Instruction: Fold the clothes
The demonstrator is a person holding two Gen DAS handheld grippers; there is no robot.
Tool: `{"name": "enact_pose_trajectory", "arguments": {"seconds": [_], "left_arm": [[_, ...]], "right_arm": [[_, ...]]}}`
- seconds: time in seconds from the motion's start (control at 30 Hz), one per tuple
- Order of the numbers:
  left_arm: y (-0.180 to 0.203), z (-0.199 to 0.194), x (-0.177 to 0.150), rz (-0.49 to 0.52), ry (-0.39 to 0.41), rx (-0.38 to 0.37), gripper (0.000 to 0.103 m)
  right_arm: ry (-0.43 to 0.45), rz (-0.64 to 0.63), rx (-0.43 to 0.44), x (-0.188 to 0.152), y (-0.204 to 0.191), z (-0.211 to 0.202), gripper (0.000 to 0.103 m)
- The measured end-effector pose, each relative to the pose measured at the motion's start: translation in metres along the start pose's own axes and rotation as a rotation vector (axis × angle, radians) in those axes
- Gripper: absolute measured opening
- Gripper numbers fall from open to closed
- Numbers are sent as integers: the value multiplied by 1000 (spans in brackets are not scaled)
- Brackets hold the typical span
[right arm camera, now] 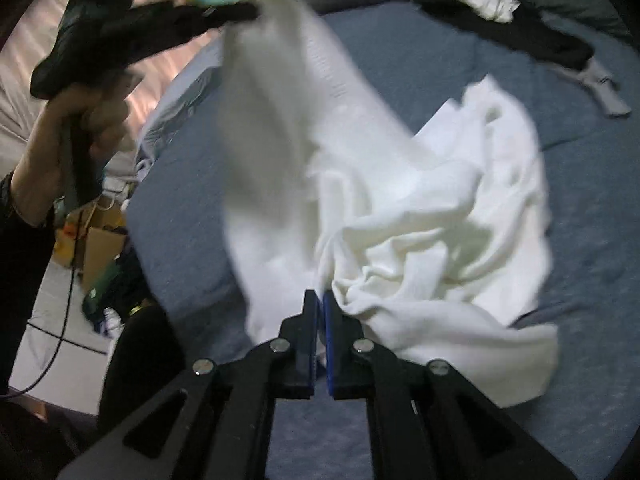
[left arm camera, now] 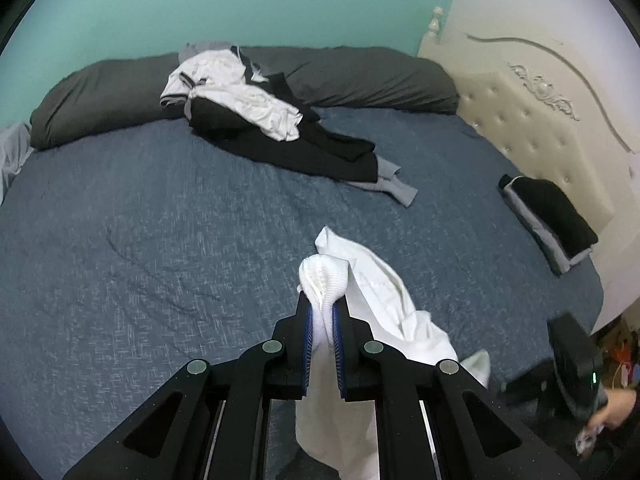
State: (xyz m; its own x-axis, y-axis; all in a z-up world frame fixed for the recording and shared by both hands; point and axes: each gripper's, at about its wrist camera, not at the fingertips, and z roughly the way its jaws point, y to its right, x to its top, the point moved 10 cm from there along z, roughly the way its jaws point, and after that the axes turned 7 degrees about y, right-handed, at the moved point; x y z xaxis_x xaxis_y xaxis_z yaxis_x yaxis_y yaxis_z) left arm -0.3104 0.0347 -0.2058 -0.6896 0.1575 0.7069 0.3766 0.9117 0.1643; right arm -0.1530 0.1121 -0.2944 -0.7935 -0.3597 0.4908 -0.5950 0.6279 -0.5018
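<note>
The heathered blue-grey woven bedspread [left arm camera: 140, 240] carries a fine pale crosshatch fleck. A plain white ribbed-knit garment [right arm camera: 420, 208] lies on it — no print. The heaped laundry pile [left arm camera: 256, 120] mixes white, black and grey. The long bolster pillow [left arm camera: 360, 72] is charcoal, the wall [left arm camera: 240, 0] mint green, the tufted headboard [left arm camera: 532, 120] cream — the gripper pads [left arm camera: 307, 344] are blue.

A crumpled white cotton garment [right arm camera: 420, 216] hangs by its ribbed hem from the left gripper's [left arm camera: 322, 304] clamped jaws and spills in rumpled folds just ahead of the right gripper's [right arm camera: 319, 300] closed tips.
</note>
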Motion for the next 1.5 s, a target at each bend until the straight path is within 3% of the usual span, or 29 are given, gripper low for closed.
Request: {"name": "enact_pose_trajectory", "arguments": {"seconds": [0.1, 0.13, 0.2, 0.43, 0.57, 0.8, 1.23, 1.3, 1.4, 1.43, 1.5], "left_arm": [[-4, 12, -17, -5, -34, 5, 10], [-6, 15, -23, -14, -40, 4, 10], [-11, 21, -33, -32, -50, 1, 10], [-18, 28, -54, -37, -53, 0, 10], [-19, 27, -57, -43, -47, -8, 10], [-20, 28, -60, -28, -36, -31, 10], [-14, 24, -49, -32, 2, -105, 10], [-13, 22, -47, -35, 6, -115, 10], [-14, 20, -47, -30, 9, -116, 10], [-15, 19, -47, -28, 9, -114, 10], [-18, 18, -48, -32, 8, -106, 10]], "right_arm": [[-25, 7, 14, -7, -4, 6, 9], [-26, 7, 14, -8, -4, 4, 21], [-16, 11, 6, -6, 1, -5, 31], [149, 103, -97, 43, 57, -52, 32], [173, 163, -169, 74, 92, -54, 32], [79, 70, -189, 111, 97, -1, 38], [-63, -75, -97, 117, 67, 87, 38], [-81, -79, -79, 116, 64, 93, 35], [-94, -104, -80, 112, 62, 98, 7], [-86, -110, -89, 113, 62, 96, 2], [-42, -112, -113, 118, 63, 85, 1]]}}
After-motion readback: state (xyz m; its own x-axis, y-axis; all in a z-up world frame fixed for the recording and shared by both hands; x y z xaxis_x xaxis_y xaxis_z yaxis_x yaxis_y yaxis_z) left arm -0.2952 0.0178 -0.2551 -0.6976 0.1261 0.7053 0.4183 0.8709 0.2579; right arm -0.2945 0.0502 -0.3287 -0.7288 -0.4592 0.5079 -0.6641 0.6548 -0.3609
